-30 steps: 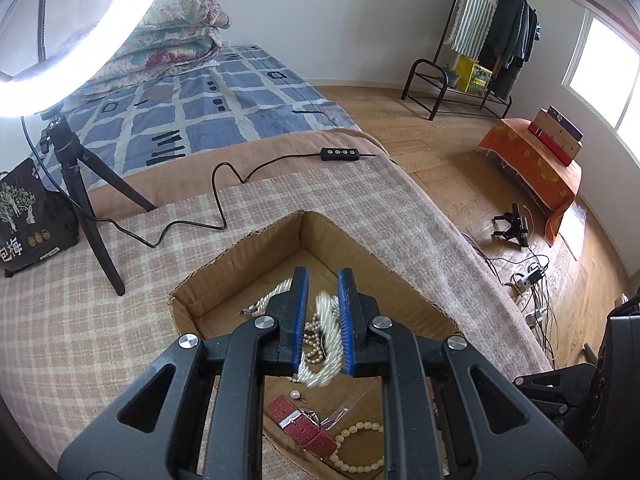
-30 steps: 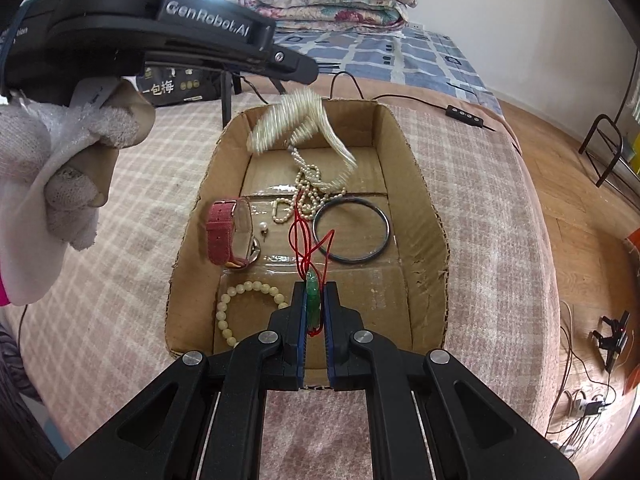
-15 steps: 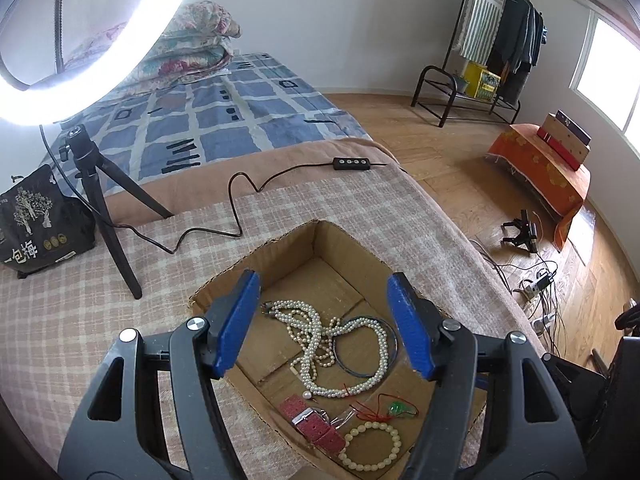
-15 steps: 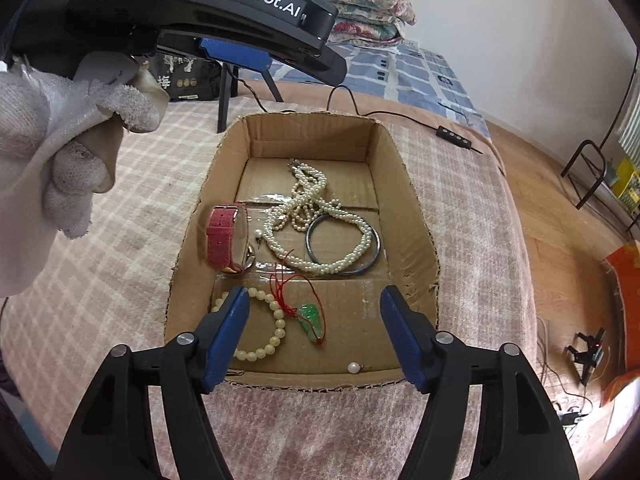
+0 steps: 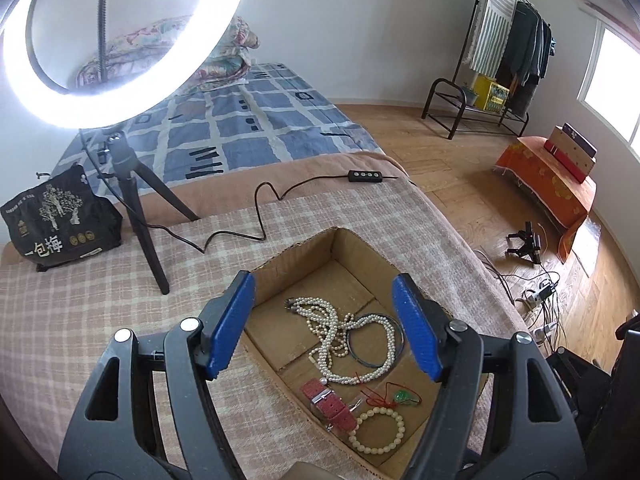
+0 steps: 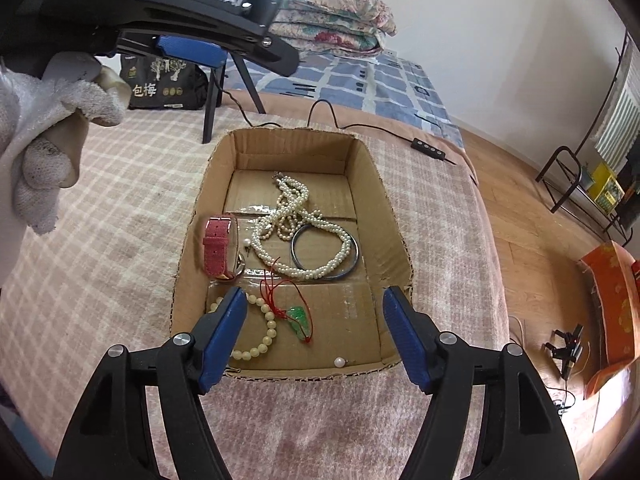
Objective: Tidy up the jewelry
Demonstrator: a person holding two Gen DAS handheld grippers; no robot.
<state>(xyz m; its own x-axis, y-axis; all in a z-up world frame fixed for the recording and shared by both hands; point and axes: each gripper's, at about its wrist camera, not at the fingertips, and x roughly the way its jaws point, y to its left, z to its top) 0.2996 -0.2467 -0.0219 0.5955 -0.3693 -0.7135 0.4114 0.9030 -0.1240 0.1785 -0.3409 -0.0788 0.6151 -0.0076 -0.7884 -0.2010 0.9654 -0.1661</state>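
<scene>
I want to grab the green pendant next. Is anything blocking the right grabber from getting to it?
Nothing visible does. The right gripper is open, and the green pendant lies uncovered on the cardboard box floor beyond its fingers. Only its own red cord and the bead bracelet lie beside it.

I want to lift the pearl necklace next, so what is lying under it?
The pearl necklace drapes across the dark bangle, covering part of its rim, on the cardboard box floor. Anything smaller beneath the bunched strands is hidden.
</scene>
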